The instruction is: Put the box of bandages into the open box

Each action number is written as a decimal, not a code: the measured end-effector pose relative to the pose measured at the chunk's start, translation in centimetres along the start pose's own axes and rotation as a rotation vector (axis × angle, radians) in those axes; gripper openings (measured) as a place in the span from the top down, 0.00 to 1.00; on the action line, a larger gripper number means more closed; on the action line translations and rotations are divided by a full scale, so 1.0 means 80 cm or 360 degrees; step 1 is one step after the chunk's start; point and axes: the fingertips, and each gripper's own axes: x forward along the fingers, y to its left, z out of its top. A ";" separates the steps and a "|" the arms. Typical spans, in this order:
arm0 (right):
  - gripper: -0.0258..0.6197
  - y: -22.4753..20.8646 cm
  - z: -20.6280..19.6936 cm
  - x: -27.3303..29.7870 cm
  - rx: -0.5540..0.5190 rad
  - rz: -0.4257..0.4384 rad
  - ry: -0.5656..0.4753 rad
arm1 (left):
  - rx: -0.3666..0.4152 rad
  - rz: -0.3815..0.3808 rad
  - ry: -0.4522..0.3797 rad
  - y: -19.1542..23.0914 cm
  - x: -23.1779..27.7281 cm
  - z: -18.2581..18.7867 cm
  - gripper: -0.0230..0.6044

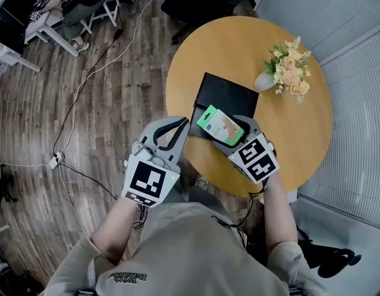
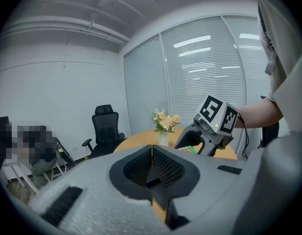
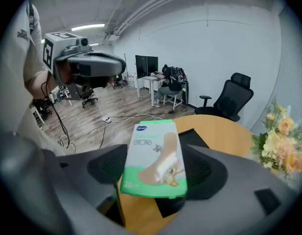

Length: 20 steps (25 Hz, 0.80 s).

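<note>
A round wooden bench [image 1: 258,60] stands on a plank floor [image 1: 116,103], with slatted blinds along the right side of the room. Far right on the bench is a small vase of flowers [image 1: 285,73], well apart from the open box [image 1: 224,97], a shallow black one lying nearer the bench's left edge. Cables [image 1: 85,85] run over the floor on the left to a power strip [image 1: 55,160], and at the far left a person [image 1: 73,5] sits by a white desk. A black office chair [image 3: 234,97] stands beyond the far side of the bench. Nothing lies between the tongs and the open box. The right tongs [image 1: 233,133] pinch the box of bandages [image 1: 222,126] by its two long sides, holding it flat with its printed green and white face up. From the head view it hangs over the near edge of the open box, overlapping that edge. Whether it touches the black box cannot be told. In the right gripper view the bandage box [image 3: 153,153] fills the gap between the padded tips of the right tongs [image 3: 156,173], with the black box [image 3: 192,138] and bare wood showing behind and under it. The left tongs [image 1: 177,125] are held off the bench's near left edge, just beside the black box's near corner. Their tips [image 2: 152,163] are pressed together with nothing between them.
</note>
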 end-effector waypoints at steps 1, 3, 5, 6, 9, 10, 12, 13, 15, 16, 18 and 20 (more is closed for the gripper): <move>0.41 0.002 -0.003 0.007 0.0008 0.0010 0.0016 | -0.0011 -0.0007 0.0011 0.000 0.001 -0.006 0.93; 0.41 0.006 -0.011 0.022 0.0032 0.0031 0.0040 | -0.0027 -0.0018 0.0034 0.001 0.005 -0.018 0.93; 0.41 0.008 -0.021 0.037 0.0050 0.0055 0.0072 | -0.0054 -0.0030 0.0057 0.003 0.010 -0.031 0.93; 0.41 0.008 -0.027 0.045 0.0053 0.0069 0.0095 | -0.0081 -0.0040 0.0067 0.004 0.014 -0.039 0.93; 0.41 0.002 -0.053 0.067 0.0046 0.0091 0.0173 | -0.0181 -0.0074 0.0108 0.007 0.024 -0.062 0.93; 0.41 0.000 -0.060 0.073 0.0047 0.0097 0.0199 | -0.0196 -0.0077 0.0125 0.009 0.027 -0.069 0.93; 0.41 -0.001 -0.068 0.082 0.0057 0.0114 0.0241 | -0.0206 -0.0084 0.0156 0.012 0.030 -0.082 0.93; 0.41 -0.003 -0.071 0.086 0.0061 0.0120 0.0259 | -0.0212 -0.0092 0.0167 0.012 0.032 -0.087 0.93; 0.41 -0.008 -0.080 0.095 0.0069 0.0129 0.0291 | -0.0229 -0.0114 0.0189 0.011 0.038 -0.098 0.93; 0.41 -0.012 -0.085 0.099 0.0076 0.0134 0.0305 | -0.0243 -0.0126 0.0203 0.010 0.041 -0.104 0.93; 0.41 -0.018 -0.095 0.108 0.0092 0.0146 0.0332 | -0.0295 -0.0146 0.0227 0.009 0.046 -0.115 0.93; 0.41 -0.022 -0.105 0.117 0.0088 0.0155 0.0360 | -0.0350 -0.0150 0.0238 0.010 0.048 -0.122 0.93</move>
